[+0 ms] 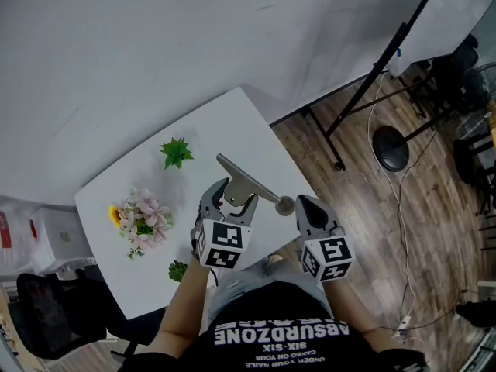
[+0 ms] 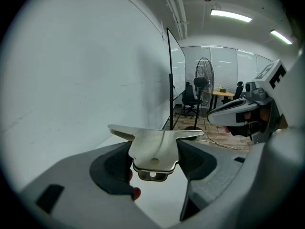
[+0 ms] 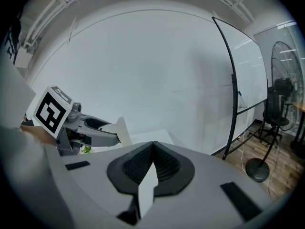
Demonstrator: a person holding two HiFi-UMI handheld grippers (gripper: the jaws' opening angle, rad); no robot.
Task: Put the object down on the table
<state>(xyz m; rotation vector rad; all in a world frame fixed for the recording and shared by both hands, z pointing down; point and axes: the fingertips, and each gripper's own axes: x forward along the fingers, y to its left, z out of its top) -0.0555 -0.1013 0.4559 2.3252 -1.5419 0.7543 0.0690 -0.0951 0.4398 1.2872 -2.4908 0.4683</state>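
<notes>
A flat metal tool (image 1: 246, 183) with a thin stem and a round knob end (image 1: 285, 204) hangs above the white table (image 1: 232, 122). My left gripper (image 1: 236, 196) is shut on its wide plate. In the left gripper view the T-shaped plate (image 2: 155, 149), with a small hole near its lower edge, sits clamped between the two dark pads (image 2: 119, 163). My right gripper (image 1: 304, 204) is just right of the knob, over the table's near edge. In the right gripper view its jaws (image 3: 152, 147) meet with nothing between them, and the left gripper (image 3: 90, 128) shows at the left.
On the table lie a bunch of artificial flowers (image 1: 143, 215), a green plant sprig (image 1: 177, 152) and another small green sprig (image 1: 178, 270). A black chair (image 1: 46, 312) stands at the lower left. A whiteboard stand (image 1: 364, 91) and a fan base (image 1: 390, 147) stand on the wood floor to the right.
</notes>
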